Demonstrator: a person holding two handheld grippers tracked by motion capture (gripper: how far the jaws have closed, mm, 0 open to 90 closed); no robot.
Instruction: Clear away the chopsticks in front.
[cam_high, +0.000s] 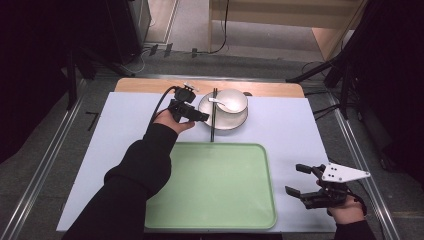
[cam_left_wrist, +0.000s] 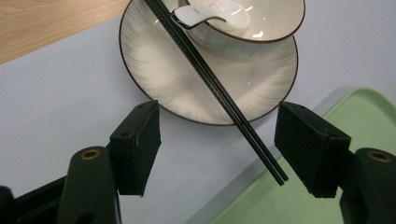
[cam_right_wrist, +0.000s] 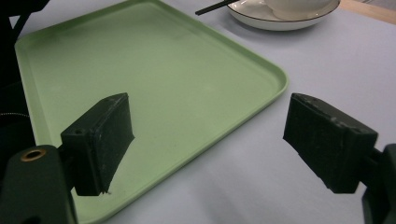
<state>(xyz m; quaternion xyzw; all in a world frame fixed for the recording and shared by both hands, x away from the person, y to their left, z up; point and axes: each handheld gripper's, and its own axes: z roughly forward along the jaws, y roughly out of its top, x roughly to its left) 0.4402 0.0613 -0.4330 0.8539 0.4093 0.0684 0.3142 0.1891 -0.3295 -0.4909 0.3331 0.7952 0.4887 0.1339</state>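
Left claw (cam_high: 196, 114) at the far side of the bench (cam_high: 300, 125), just beside the plate (cam_high: 242, 121); jaws stand wide, nothing between the pads. In the left gripper view the left claw (cam_left_wrist: 219, 149) frames the near end of the chopsticks (cam_left_wrist: 219, 88); neither pad touches them yet.

Chopsticks (cam_high: 213, 115) lie as a close pair across the plate's left rim, near tips resting at the far edge of the green tray (cam_high: 215, 185), far end out past the plate. Bowl (cam_high: 230, 101) sits on the plate, white spoon (cam_high: 220, 102) inside it with its handle reaching toward the sticks.

Right claw (cam_high: 300, 181) low at the right, off the tray's corner, well apart from the dishes; jaws wide and empty. In the right gripper view the right claw (cam_right_wrist: 205, 140) looks across the tray's near corner (cam_right_wrist: 261, 79) toward the plate (cam_right_wrist: 280, 18).

Likely step: closing on the chopsticks.

Risks, as judged:
- sticks are thin and smooth; a pinch off-centre could take one and leave the other, or scissor them apart;
- they sit nearer the right pad than the left; closing as is may shove them sideways along the rim before the grip bites;
- grip near the tip leaves a long unsupported length; it may droop or swing on lifting;
- the raised end lies close to the spoon handle; a swing could knock the spoon, or nudge the bowl on the plate;
- coming down too far could press a pad on the plate rim and tip it.
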